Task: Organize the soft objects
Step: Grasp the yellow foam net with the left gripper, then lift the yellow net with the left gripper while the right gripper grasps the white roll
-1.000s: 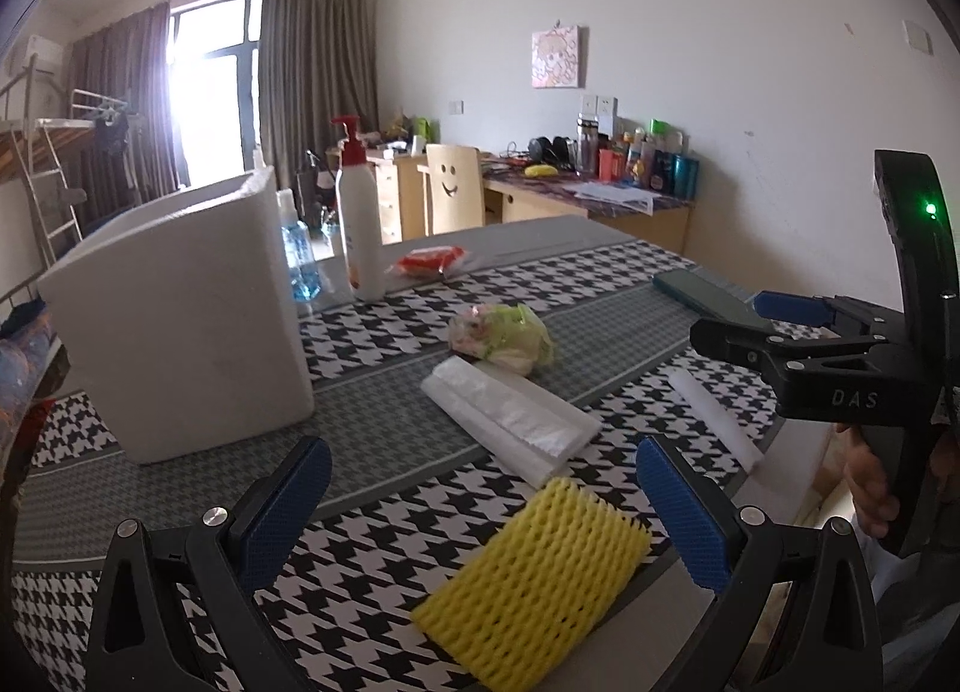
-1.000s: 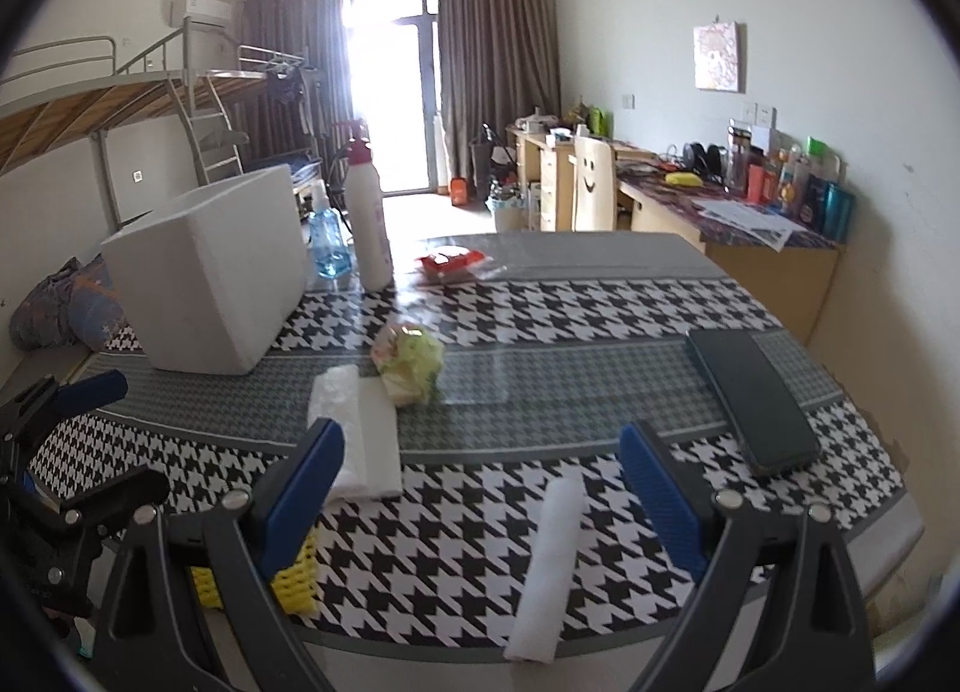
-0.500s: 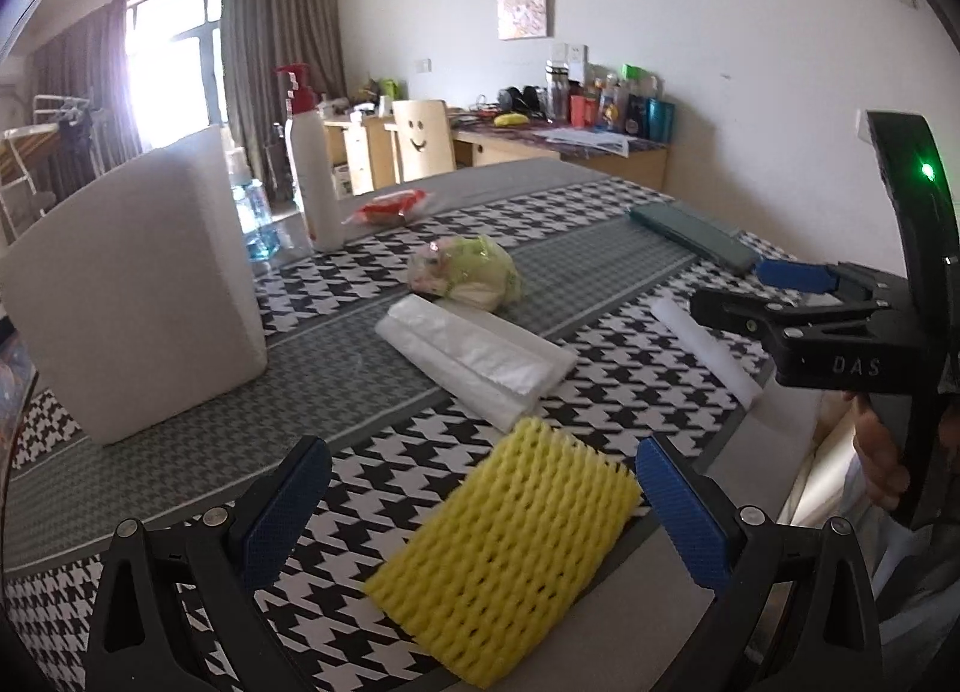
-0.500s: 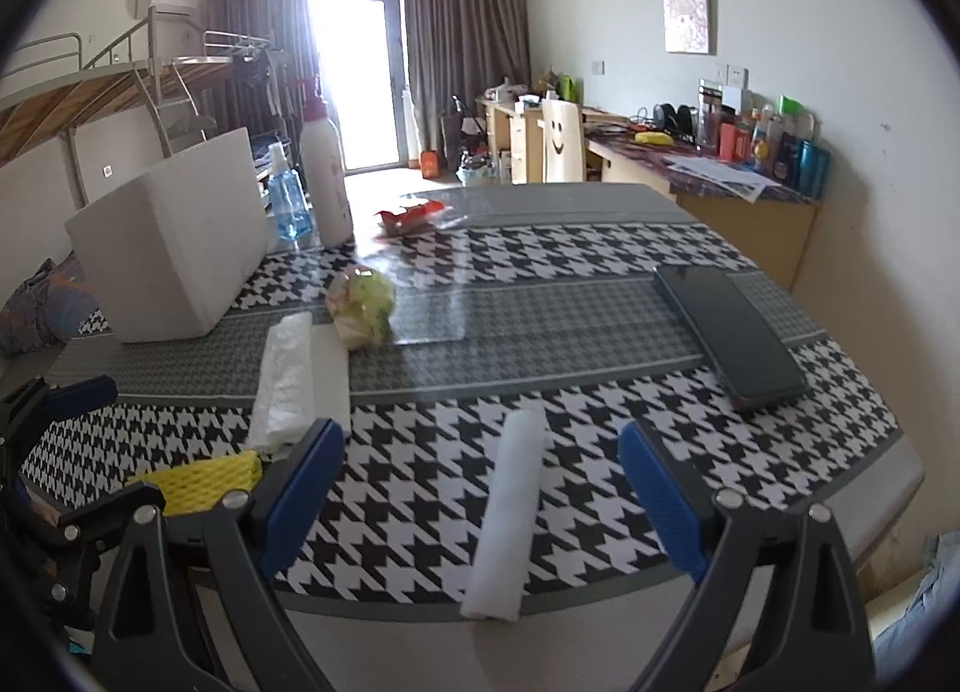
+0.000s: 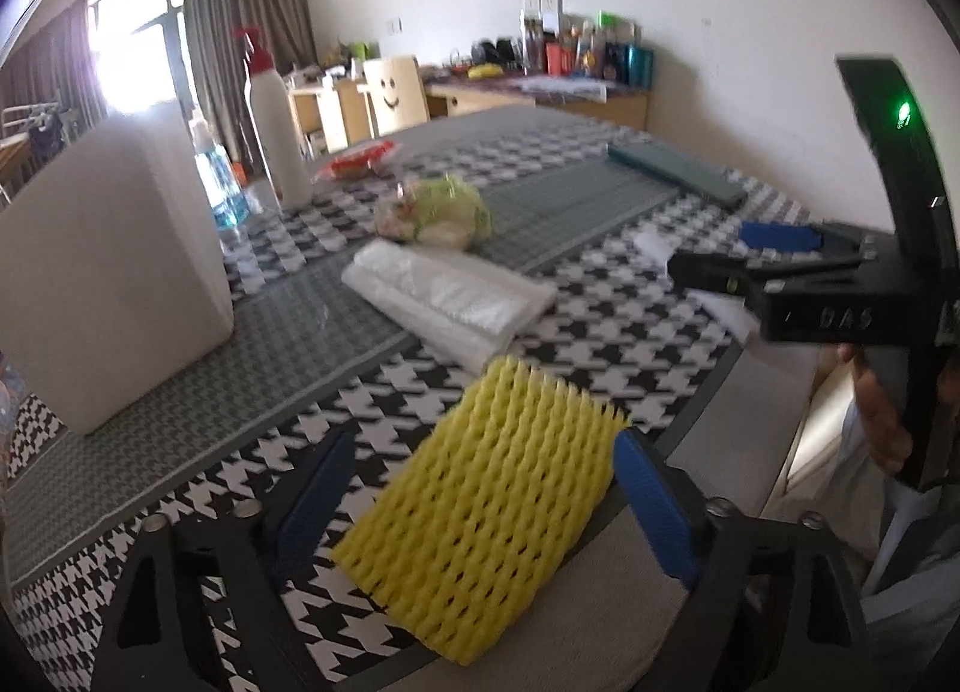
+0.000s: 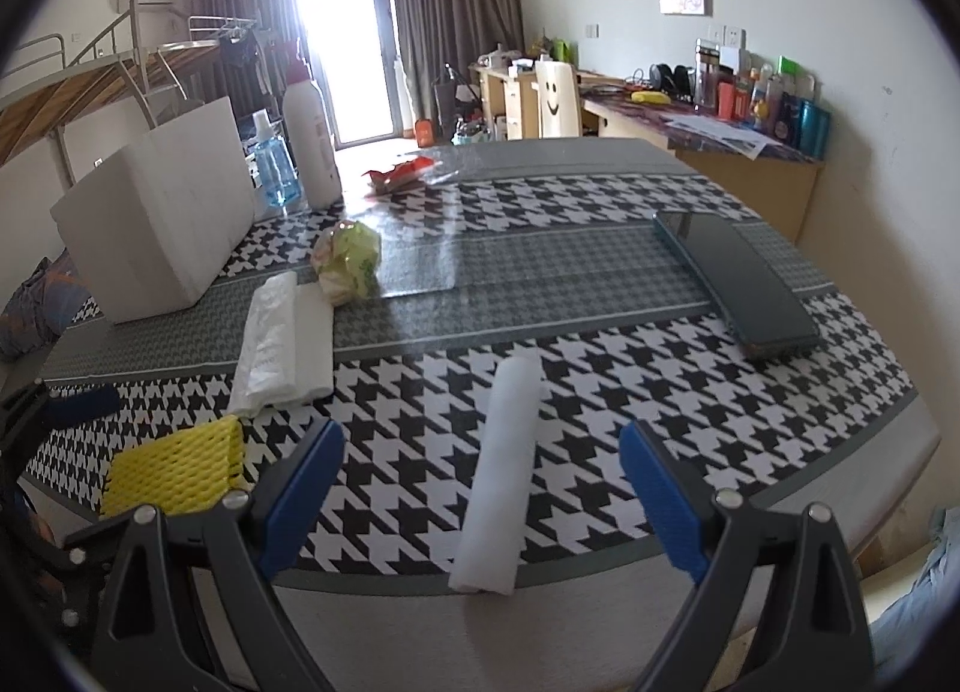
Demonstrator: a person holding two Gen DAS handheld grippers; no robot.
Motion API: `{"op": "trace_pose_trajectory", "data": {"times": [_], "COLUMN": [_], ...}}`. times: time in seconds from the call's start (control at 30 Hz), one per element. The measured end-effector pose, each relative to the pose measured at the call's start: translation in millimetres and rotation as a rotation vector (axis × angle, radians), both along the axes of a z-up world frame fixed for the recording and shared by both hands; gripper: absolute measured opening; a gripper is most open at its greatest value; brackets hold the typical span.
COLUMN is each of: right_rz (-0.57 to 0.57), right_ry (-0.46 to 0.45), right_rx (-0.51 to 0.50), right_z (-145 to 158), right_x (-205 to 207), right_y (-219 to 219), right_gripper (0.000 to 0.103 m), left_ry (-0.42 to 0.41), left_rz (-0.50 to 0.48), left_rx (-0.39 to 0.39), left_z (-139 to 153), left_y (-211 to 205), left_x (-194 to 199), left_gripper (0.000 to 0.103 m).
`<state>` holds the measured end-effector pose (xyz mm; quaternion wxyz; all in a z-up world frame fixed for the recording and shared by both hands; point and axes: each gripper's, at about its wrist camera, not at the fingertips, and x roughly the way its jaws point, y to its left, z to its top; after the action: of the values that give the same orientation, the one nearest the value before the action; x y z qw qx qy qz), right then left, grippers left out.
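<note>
Left gripper (image 5: 480, 488) first: its blue pads (image 5: 654, 512) have just been closing from full spread and now bracket the yellow foam mesh sleeve (image 5: 480, 518) at the bottom centre of the left wrist frame. I read the right pad as touching the sleeve's edge while the left one stands a little clear, so I would not call it pinched yet. Compared with a second ago both rigs sit lower over the table, and the sleeve fills more of the frame; I judge the pick-up of this first soft piece is about to happen.

Right gripper (image 6: 480, 488) is spread wide with nothing between its pads but air, poised over the rolled white foam sheet (image 6: 498, 470), which lies at the bottom centre of its frame, overhanging the near table edge.

Further up, left of centre, lies the folded clear plastic bag stack (image 6: 282, 344), then the crumpled green-and-pink wrapper (image 6: 348, 257). At upper left stands the white foam box (image 6: 162, 218), probably the destination, though I cannot confirm that. A dark flat case (image 6: 738, 278) rests at right on the houndstooth tablecloth (image 6: 600, 350).
</note>
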<state>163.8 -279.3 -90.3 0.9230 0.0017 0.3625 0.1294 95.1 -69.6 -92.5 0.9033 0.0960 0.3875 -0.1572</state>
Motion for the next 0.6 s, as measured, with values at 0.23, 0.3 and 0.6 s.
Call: {"op": "trace_pose_trajectory", "data": {"times": [0.23, 0.3, 0.6], "right_rz": [0.006, 0.003, 0.005], "right_ry": [0.004, 0.005, 0.006], "right_rx": [-0.012, -0.015, -0.005], "right_z": [-1.3, -1.8, -0.7], "right_x": [0.0, -0.6, -3.7], "right_y": [1.2, 0.4, -0.8], "right_gripper": [0.095, 0.095, 0.095], "left_ry": [0.054, 0.058, 0.049], "left_rz": [-0.028, -0.032, -0.039], "left_rx": [-0.021, -0.025, -0.062], "left_z": [-8.6, -8.8, -3.0], "left_y": [0.0, -0.3, 2.1], "left_x": [1.6, 1.8, -1.0], "left_gripper": [0.067, 0.064, 0.012]}}
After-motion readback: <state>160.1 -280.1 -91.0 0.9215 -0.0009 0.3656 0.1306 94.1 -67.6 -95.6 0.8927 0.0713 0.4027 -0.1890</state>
